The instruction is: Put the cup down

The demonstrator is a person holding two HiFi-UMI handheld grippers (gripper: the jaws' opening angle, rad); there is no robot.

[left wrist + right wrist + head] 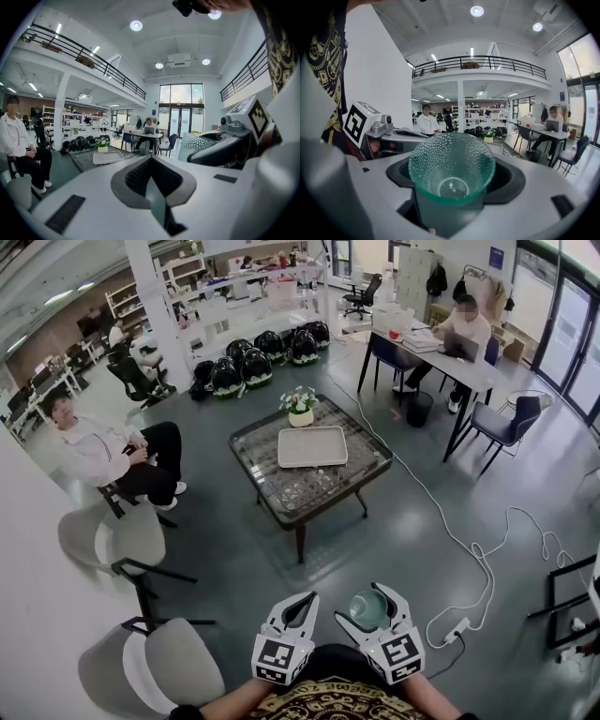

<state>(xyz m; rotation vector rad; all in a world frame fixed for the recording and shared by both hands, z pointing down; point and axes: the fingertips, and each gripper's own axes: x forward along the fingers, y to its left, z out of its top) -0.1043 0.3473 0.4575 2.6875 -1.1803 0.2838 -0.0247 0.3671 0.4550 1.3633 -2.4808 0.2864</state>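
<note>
The fingers [536, 187] of the right gripper [452, 190] are pinched on a green, dimpled glass cup [451, 171], whose lower body sits between the dark pads while its open mouth faces that gripper's camera, so the round base shows through the inside. The fingers [89, 187] of the left gripper [152, 177] are pressed together at the tips with nothing between them, leaving only the dark diamond-shaped hollow of the pads. In the head view both grippers are held side by side, close in front of the person's body and above the grey floor, the left gripper [302, 604] just beside the right gripper [373, 599], and the cup [367, 608] shows as a pale green round between the right jaws. The cup is in the air, well apart from the low glass-topped table [319, 491] that stands farther ahead. On that table lie a white tray [312, 446] and, at its far edge, a small pot of flowers [300, 407]. A person sits on a chair [103, 451] to the left of the table, and another sits at a desk [464, 329] on the far right. A white cable [473, 549] runs across the floor to a power strip [457, 630] near the right gripper.
</note>
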